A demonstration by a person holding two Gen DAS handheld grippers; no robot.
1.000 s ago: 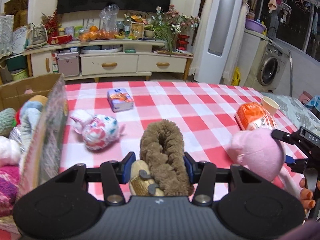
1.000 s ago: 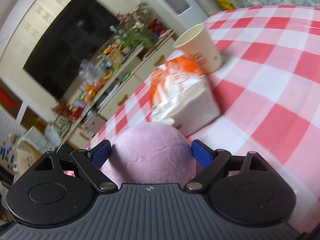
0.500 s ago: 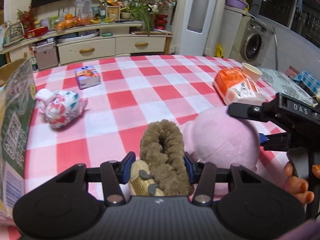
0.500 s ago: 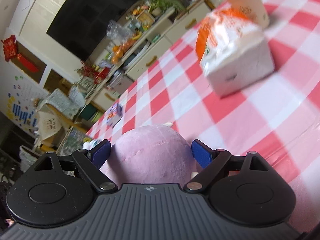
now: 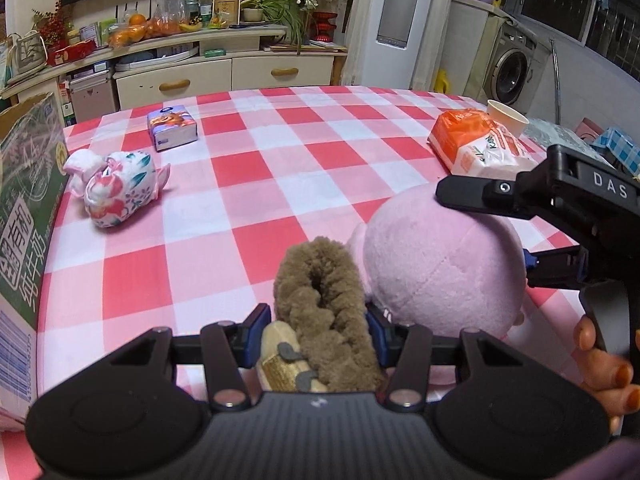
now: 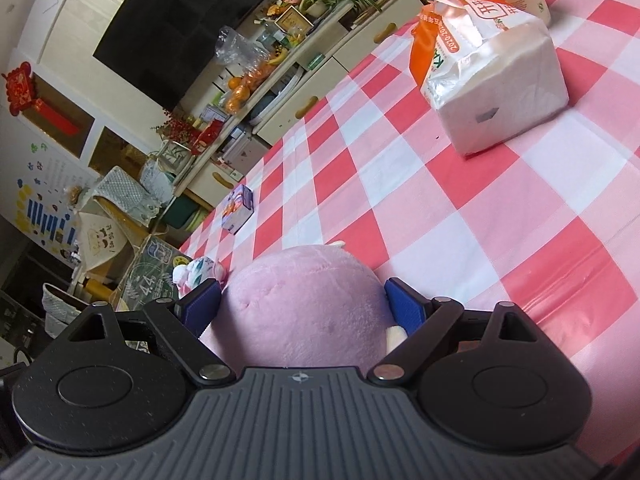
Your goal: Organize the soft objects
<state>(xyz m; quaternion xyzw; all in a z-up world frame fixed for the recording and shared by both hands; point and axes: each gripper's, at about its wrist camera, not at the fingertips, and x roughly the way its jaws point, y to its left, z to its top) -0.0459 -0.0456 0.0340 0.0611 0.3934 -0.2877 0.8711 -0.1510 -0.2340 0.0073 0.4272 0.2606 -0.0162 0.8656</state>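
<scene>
The left gripper (image 5: 316, 330) is closed on a brown fuzzy toy (image 5: 324, 312), with its blue pads pressing the pile on both sides. The right gripper (image 6: 304, 300) clamps a large pink plush (image 6: 304, 316) in the same way. Both toys are near the front edge of the tabletop (image 5: 256, 184), the pink plush just beside the brown one and on its right. The cardboard box (image 5: 28, 208) stands at the left edge, and I judge it is the place for the soft things.

To do this step well, each grip should be kept firm, because plush gives under the pads and can slip out. The pink plush is bulky, so it should be carried high enough to pass over the box wall. The two hands should go one after the other, not together. A floral toy (image 5: 120, 188) lies near the box on the left side and waits its turn.
</scene>
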